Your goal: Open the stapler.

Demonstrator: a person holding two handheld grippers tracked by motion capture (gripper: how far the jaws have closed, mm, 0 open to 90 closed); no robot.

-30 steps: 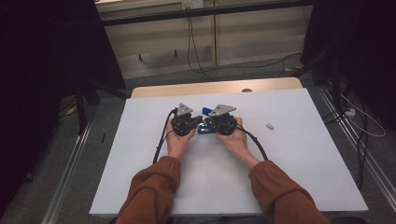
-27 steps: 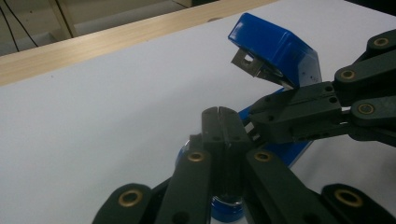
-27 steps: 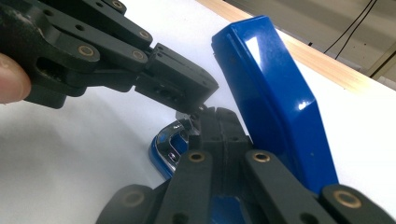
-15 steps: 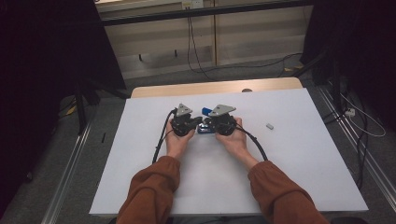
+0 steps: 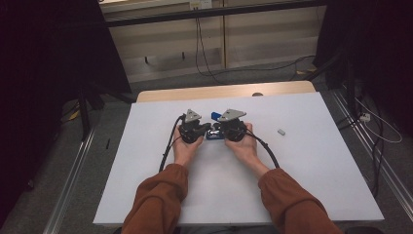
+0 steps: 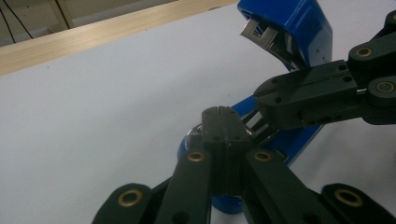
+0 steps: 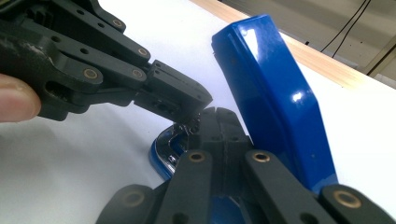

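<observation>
Blue stapler [image 6: 289, 28], glossy lid swung up w/ metal mouth showing; left gripper [image 6: 223, 122] & right gripper [image 7: 219, 122] both clenched at base.

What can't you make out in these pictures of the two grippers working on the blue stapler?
- What the left gripper pinches: its shut tips cover it in the left gripper view.
- Front of the blue stapler base: behind the right gripper in the right gripper view.
- Small grey object on the table: too small to identify in the high view.
</observation>
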